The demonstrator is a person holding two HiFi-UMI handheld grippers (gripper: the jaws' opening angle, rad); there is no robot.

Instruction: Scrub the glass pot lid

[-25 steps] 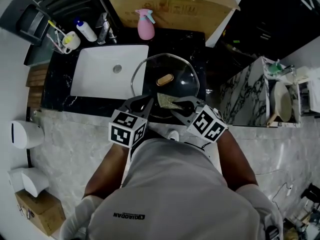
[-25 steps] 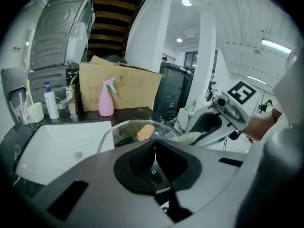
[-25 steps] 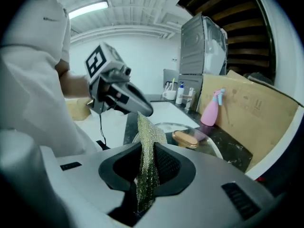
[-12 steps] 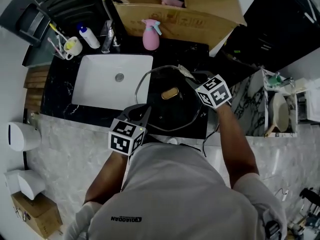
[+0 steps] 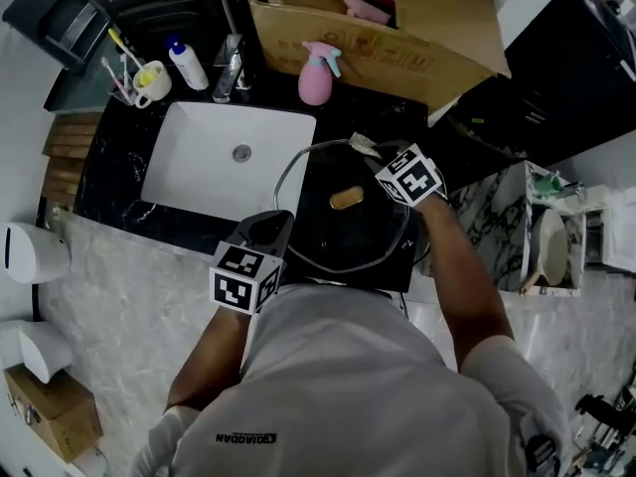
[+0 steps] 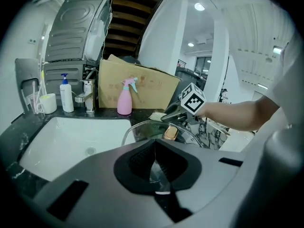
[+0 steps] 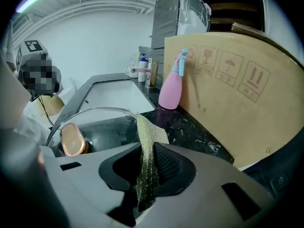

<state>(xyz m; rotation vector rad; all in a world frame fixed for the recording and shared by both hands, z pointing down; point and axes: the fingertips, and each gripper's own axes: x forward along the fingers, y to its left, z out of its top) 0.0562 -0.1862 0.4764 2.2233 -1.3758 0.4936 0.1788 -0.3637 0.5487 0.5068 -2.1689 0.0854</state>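
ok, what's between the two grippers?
Head view: the glass pot lid, gold knob midway. Left gripper grips its near rim; right gripper holds a scouring pad at the far rim.

The lid (image 5: 370,229) lies on the counter (image 5: 111,172), just right of the sink (image 5: 214,162). Behind it a spray bottle (image 5: 316,79) stands before a box (image 5: 397,38). The left gripper (image 5: 270,227) is at the lid's near rim, and the right gripper (image 5: 366,148) at its far rim.

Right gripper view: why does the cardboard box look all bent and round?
Right gripper view: the wide-angle lens bows the cardboard box and blacks out the corners, while the scouring pad looks sharp. Head view: dim black counter, bright white sink.
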